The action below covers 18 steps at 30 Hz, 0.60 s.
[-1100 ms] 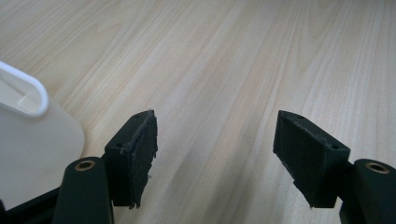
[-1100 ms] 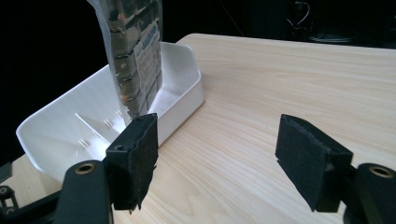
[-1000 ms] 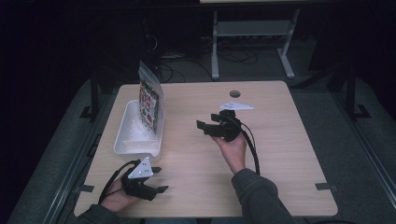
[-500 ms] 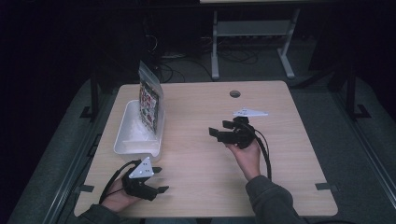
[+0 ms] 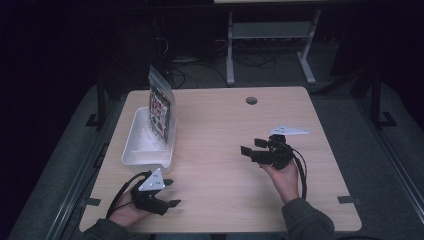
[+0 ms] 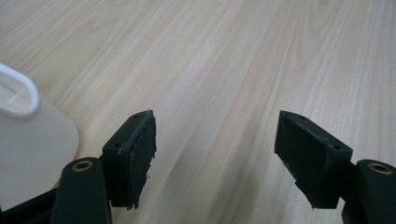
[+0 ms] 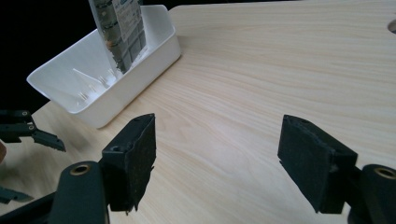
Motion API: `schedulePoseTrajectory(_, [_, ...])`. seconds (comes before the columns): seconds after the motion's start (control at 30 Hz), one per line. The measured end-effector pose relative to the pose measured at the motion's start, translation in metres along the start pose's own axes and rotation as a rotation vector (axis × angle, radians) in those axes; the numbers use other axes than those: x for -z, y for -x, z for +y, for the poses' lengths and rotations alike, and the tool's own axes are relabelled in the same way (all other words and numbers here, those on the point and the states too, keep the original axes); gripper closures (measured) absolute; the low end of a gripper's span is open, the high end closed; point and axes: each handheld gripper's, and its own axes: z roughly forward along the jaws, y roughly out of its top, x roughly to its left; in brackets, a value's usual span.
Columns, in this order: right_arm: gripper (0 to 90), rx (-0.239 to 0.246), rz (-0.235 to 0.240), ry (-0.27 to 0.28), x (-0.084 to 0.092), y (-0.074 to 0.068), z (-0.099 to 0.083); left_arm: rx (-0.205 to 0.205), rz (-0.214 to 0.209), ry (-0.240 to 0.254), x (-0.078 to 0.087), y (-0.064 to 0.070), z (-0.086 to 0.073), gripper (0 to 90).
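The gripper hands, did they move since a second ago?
The right gripper drew back from the middle of the table toward the person, jaws open with nothing between them. The left gripper, the white bin and the bag standing in it stayed put.

Light wooden table (image 5: 220,125) (round hole near far edge) bearing white bin (image 5: 134,150)

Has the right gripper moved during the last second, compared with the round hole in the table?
Yes. The right gripper has drawn back from the white bin, moving toward the person and rightward, farther below the round hole.
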Motion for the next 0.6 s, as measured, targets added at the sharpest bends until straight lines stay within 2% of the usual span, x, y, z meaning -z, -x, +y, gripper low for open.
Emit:
schedulePoseTrajectory(0.23, [26.3, 0.004, -0.007, -0.017, 0.015, 0.007, -0.014, 0.012, 0.004, 0.002, 0.0, 0.0, -0.001, 28.1])
schedulePoseTrajectory(0.37, [27.5, -0.005, 0.004, -0.046, 0.022, 0.009, -0.022, 0.017, 0.007, 0.004, 0.001, -0.001, -0.001, 27.0])
schedulePoseTrajectory(0.6, [27.0, -0.021, 0.021, -0.063, 0.034, 0.012, -0.04, 0.019, 0.008, 0.003, 0.001, -0.001, -0.001, 26.4])
